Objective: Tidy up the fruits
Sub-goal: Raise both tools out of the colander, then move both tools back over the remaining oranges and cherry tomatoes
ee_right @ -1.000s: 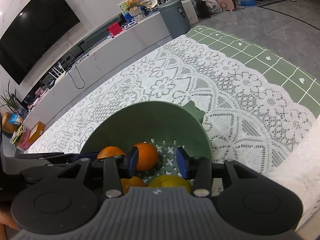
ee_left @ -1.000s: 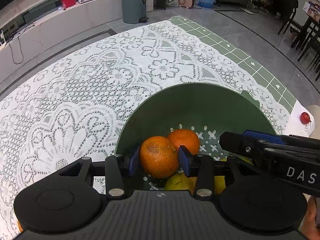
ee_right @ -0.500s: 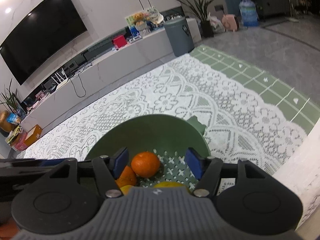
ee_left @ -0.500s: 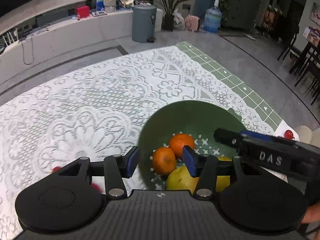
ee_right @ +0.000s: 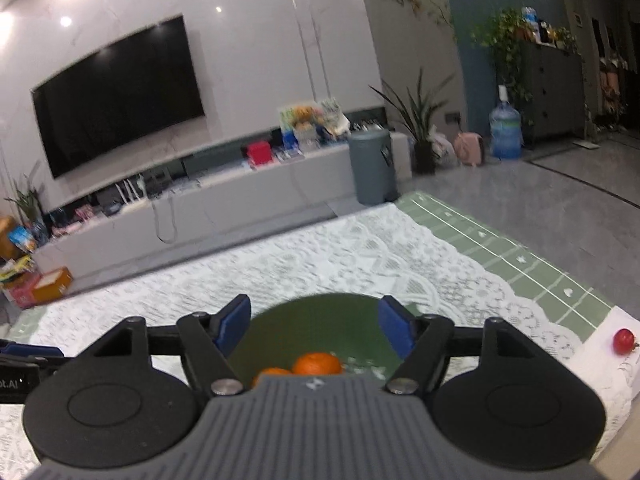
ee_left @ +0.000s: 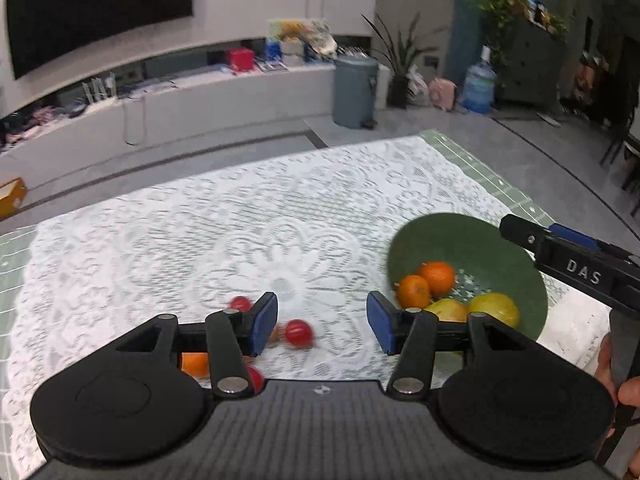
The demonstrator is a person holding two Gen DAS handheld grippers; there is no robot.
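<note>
A green colander bowl (ee_left: 448, 236) sits on the lace tablecloth at the right and holds two oranges (ee_left: 438, 276) and two yellow fruits (ee_left: 494, 308). It also shows in the right wrist view (ee_right: 320, 320) with an orange (ee_right: 318, 362) in it. My left gripper (ee_left: 322, 322) is open and empty, raised above the cloth to the left of the bowl. Small red fruits (ee_left: 298, 332) and an orange (ee_left: 194, 364) lie on the cloth under it. My right gripper (ee_right: 314, 328) is open and empty, raised above the bowl; it shows in the left wrist view (ee_left: 576, 268).
One red fruit (ee_right: 623, 341) lies on a white cloth at the table's right edge. Beyond the table are a grey bin (ee_right: 372, 168), a low TV bench (ee_right: 200, 204) and a water bottle (ee_right: 506, 132).
My left gripper let go of the orange into the bowl, then lifted and swung left. My right gripper opened wider and rose and tilted up.
</note>
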